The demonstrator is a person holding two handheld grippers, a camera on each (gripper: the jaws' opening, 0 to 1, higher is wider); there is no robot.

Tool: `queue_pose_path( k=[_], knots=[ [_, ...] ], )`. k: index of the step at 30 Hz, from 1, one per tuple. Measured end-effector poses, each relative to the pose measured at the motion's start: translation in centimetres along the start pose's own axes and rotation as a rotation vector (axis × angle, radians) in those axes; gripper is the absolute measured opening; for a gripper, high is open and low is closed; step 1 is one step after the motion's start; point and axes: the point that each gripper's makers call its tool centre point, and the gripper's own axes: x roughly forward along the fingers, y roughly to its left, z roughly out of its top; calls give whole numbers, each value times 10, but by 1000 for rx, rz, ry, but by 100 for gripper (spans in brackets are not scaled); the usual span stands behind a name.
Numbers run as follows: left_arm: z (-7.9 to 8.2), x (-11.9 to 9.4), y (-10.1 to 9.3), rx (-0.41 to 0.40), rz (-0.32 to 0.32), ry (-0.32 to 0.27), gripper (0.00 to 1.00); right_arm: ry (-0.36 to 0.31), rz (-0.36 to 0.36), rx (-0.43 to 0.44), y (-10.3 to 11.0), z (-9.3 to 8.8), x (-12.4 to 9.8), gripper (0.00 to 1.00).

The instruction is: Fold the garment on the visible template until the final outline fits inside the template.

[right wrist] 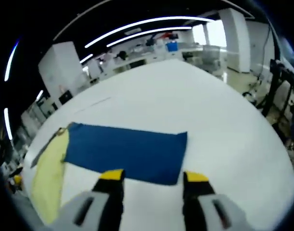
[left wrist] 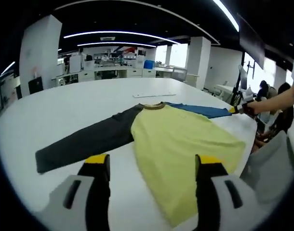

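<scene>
I see the garment (left wrist: 185, 139) lying flat, soft and light, I judge; I'd pinch the blue sleeve (right wrist: 127, 151) at its cuff; left gripper (left wrist: 152, 166) and right gripper (right wrist: 153, 179) both spread, holding nothing.

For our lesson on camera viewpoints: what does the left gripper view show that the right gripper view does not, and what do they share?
Left gripper view alone: the shirt's dark grey long sleeve, its brown ribbed collar, and the right gripper at the blue sleeve's end.

Right gripper view alone: the blue long sleeve seen whole, a flat rectangle just beyond that view's open jaws.

Both: the yellow shirt body, the blue sleeve, the white table, and an open-plan room.
</scene>
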Motion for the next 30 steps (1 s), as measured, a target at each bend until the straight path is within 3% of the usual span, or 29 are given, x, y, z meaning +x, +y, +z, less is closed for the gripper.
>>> queue_pose_path(
  k=[4,7,12,14,26,28,30],
  knots=[
    [-2,2,-4,-12,-1,1,62,-14,-26,11,-7,3,2,30],
    [-4,6,-8,-22,-12,7,63,-31,-30,85,-7,4,1,21],
    [-7,9,-11,-4,-30,21,63,-17,-44,100,-12,2,2,0],
    [-9,9,-10,-3,-33,28,63,-29,-51,146,-12,4,2,0],
    [-8,7,-7,-22,-19,20,64,-19,-79,121,-20,10,4,0],
    [-9,7,-7,-24,-20,21,65,-68,-68,9,-13,23,2,0],
    [-8,6,-8,-27,-19,14,65,-50,-44,-38,0,23,2,0]
  ],
)
